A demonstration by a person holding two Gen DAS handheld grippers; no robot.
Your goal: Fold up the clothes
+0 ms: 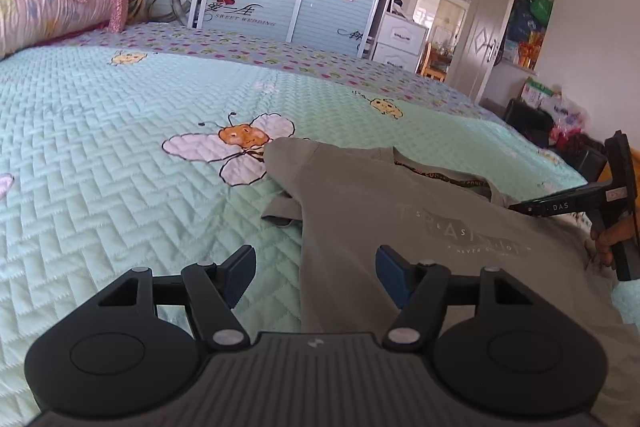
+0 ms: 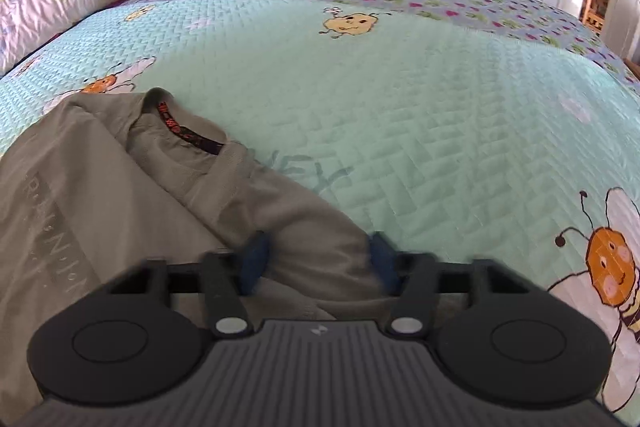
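We are judging the T-shirt (image 1: 360, 211) as light, limp and floppy: it is going to sag and crease wherever it is lifted and will not hold a fold line by itself, though the quilted bed cover (image 1: 120, 167) is probably giving enough friction to keep it from sliding. We are taking the seams, sleeve ends and hem as the best places to pinch, since doubled cloth grips more surely. The shirt is lying front up on the bed cover, grey-olive, with faint pale lettering (image 1: 460, 235) on the chest and a dark, red-printed band inside the collar (image 2: 188, 139); one sleeve is looking tucked under. The left gripper (image 1: 316, 277) is hovering with jaws apart over the shirt's side edge, holding nothing. The right gripper (image 2: 318, 263) is showing its jaws apart, straddling the bunched sleeve (image 2: 312, 239), not yet clamping, though the view is blurring.
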